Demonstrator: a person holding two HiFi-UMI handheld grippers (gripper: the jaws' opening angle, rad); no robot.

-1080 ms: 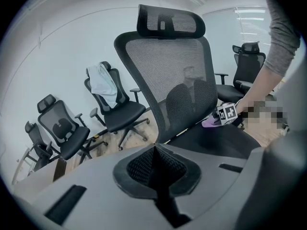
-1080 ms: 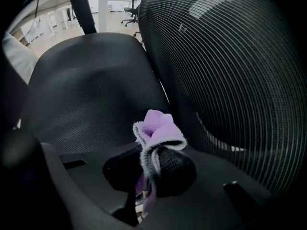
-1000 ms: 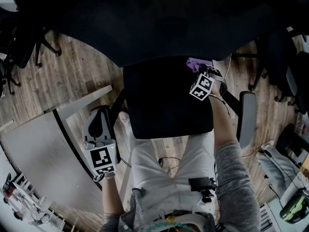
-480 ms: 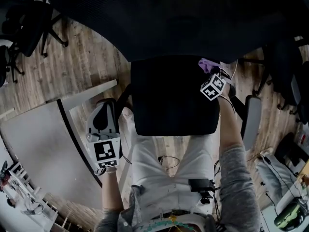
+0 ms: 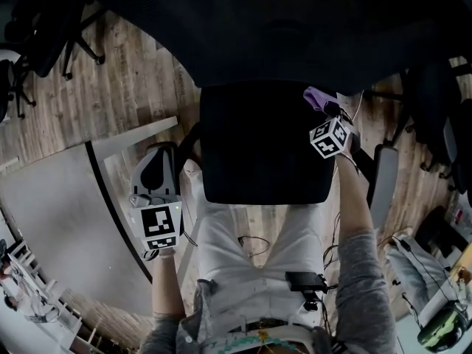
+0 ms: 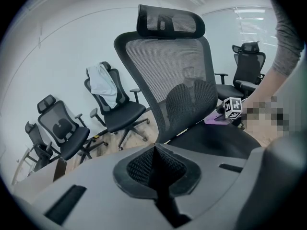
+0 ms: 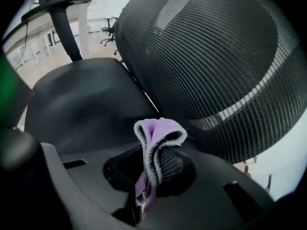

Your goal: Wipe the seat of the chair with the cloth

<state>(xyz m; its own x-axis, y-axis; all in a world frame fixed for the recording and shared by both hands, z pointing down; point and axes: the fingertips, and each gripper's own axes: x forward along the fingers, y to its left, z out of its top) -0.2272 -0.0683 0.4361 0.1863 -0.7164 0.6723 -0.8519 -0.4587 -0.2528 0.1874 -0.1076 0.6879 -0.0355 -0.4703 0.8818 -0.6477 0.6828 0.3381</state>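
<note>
A black office chair fills the middle of the head view, its padded seat [image 5: 262, 142] under a mesh backrest [image 5: 280, 28]. My right gripper [image 5: 327, 113] hovers at the seat's far right corner, shut on a folded purple cloth [image 5: 317, 96]. In the right gripper view the cloth [image 7: 157, 138] stands up pinched between the jaws, with the seat [image 7: 81, 99] to the left and the backrest [image 7: 211, 56] close ahead. My left gripper [image 5: 155, 179] hangs left of the chair, away from the seat, its jaws shut with nothing in them. The left gripper view shows the same chair [image 6: 177, 75].
A white desk [image 5: 66, 227] lies at the lower left beside my left gripper. The chair's right armrest [image 5: 383, 183] sits just right of my right arm. More black office chairs [image 6: 115, 107] stand on the wooden floor [image 5: 140, 87] around.
The right gripper with the cloth has shifted slightly right along the seat's far edge. The left gripper has stayed beside the desk.
</note>
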